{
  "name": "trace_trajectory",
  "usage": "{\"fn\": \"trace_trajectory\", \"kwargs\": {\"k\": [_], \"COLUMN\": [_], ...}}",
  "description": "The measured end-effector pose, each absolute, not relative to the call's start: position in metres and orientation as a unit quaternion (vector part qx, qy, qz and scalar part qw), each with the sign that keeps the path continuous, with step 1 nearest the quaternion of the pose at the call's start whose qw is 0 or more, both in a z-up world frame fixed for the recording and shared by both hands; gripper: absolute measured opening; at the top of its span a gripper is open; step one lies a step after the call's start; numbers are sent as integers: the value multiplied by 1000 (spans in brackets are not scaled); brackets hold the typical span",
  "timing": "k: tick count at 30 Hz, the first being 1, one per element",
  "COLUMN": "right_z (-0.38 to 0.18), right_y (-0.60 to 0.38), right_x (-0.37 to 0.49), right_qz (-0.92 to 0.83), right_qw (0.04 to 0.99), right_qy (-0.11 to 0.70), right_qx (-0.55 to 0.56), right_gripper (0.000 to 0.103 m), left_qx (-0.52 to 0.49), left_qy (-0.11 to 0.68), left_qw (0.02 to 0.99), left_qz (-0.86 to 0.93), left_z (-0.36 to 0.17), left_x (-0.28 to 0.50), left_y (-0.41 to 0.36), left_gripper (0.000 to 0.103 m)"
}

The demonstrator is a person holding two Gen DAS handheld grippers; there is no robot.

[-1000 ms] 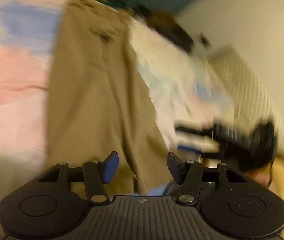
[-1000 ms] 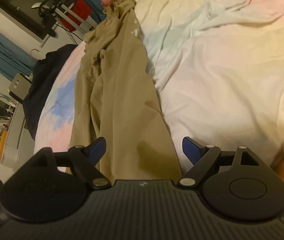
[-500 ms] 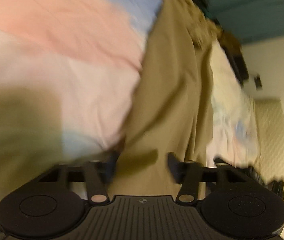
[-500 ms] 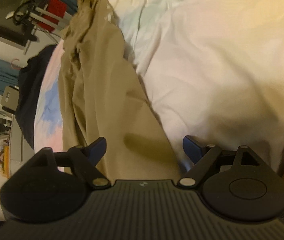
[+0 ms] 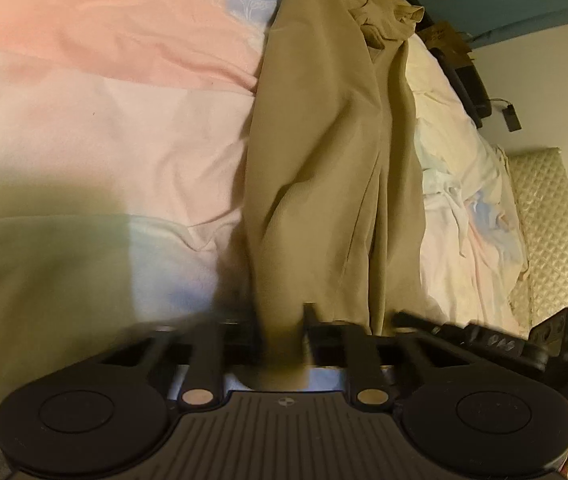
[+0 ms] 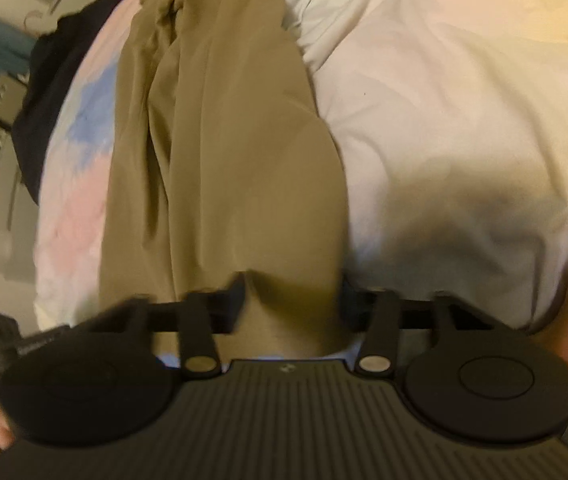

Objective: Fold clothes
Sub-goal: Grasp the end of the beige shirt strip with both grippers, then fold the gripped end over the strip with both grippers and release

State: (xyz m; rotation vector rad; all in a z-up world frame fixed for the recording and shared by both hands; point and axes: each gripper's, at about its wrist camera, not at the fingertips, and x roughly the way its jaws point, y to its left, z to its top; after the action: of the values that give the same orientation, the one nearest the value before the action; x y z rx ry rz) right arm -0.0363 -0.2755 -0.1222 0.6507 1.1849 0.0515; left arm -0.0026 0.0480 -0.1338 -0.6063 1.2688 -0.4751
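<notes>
Khaki trousers lie stretched lengthwise on a pastel bedspread, waistband at the far end. My left gripper has its fingers narrowed around the near hem of the trousers, with cloth between them. In the right wrist view the same trousers run away from me. My right gripper is down at the near hem with khaki cloth between its fingers, which stand wider apart. Both grippers are motion-blurred.
The bedspread is rumpled on both sides of the trousers. A dark garment lies at the bed's far left edge. A quilted headboard stands at the right. The other gripper shows at lower right. Room clutter lies beyond the bed.
Both grippers have moved down onto the near hem of the trousers. The left fingers have closed in on the cloth; the right fingers have narrowed around it.
</notes>
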Motion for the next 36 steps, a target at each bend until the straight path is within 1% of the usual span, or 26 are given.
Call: {"fn": "trace_trajectory", "kwargs": {"k": [1,3,6,10,13,16,20,25,28,31,36], "right_z": [-120,-111,-90,-53,-18,6,15,1,-5,5,28], "right_y": [-274,-274,-280,-294,-297,-292,-285,-283,-284,-284,-288], "right_x": [-38,-42,-53,-67,-78,-94,-124,-178,-189,-170,-102], "right_qz": [28,33,46,64,94,119,137,152,154,150,124], "right_qw": [783,793,811,832,849,859,863,851,844,852,878], "right_qy": [548,533,490,431,386,360,354,362,369,363,329], "right_qx": [294,294,317,344,349,345,332,349,359,346,323], "right_gripper": [14,10,10,10,9,9,9,9,9,9,9], "left_qx": [-277,-287,-313,-336,-351,-349,-352,-375,-365,-341,-294], "left_qy": [574,558,519,466,428,406,407,422,434,421,378], "left_qw": [740,748,763,782,793,804,801,783,786,802,842], "left_qz": [-215,-216,-224,-243,-256,-259,-263,-260,-246,-251,-248], "left_z": [-133,-128,-110,-66,-33,-9,-6,-24,-27,-9,29], "left_x": [-2,-2,-6,-17,-25,-40,-78,-135,-145,-125,-62], "left_y": [50,56,67,81,85,95,120,138,136,128,106], "left_gripper": [9,8,7,6,6,6,6,6,5,6,6]}}
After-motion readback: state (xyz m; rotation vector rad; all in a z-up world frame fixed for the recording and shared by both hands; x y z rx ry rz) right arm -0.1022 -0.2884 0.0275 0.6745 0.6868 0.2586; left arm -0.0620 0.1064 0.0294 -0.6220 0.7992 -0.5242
